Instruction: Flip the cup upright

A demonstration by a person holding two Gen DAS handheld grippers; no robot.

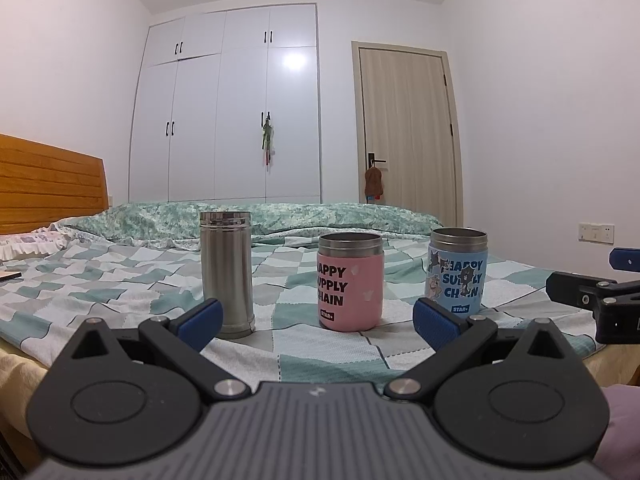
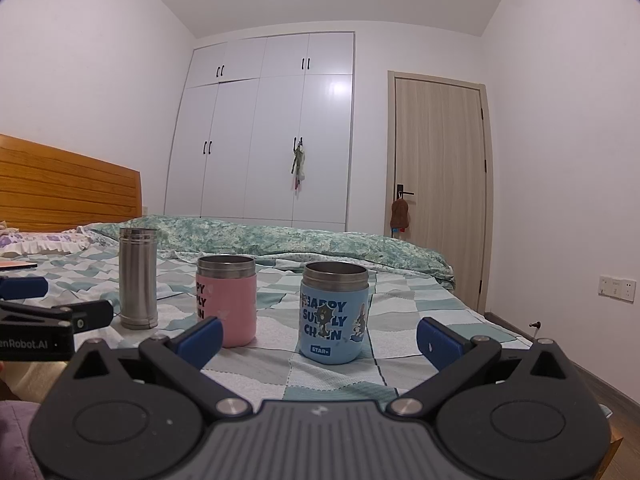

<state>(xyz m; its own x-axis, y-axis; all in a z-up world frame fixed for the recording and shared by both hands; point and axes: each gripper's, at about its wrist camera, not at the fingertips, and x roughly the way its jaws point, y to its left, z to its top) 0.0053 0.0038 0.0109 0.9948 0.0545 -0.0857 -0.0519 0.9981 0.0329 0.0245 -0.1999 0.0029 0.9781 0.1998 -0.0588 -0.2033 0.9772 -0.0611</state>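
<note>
Three cups stand upright in a row on the checkered bedspread [image 1: 120, 276]: a tall steel cup [image 1: 227, 274] on the left, a pink cup [image 1: 350, 282] in the middle, and a blue cup [image 1: 458, 270] on the right. They also show in the right wrist view as the steel cup [image 2: 138, 278], the pink cup [image 2: 226, 300] and the blue cup [image 2: 334, 312]. My left gripper [image 1: 318, 324] is open and empty, just short of the pink cup. My right gripper [image 2: 320, 334] is open and empty, just short of the blue cup.
A rolled green quilt [image 1: 248, 220] lies behind the cups. A wooden headboard [image 1: 48, 184] is at the left, a white wardrobe [image 1: 228, 112] and a door [image 1: 408, 128] beyond. The bed's near edge [image 2: 480, 392] runs under the grippers. A flat object [image 1: 10, 276] lies far left.
</note>
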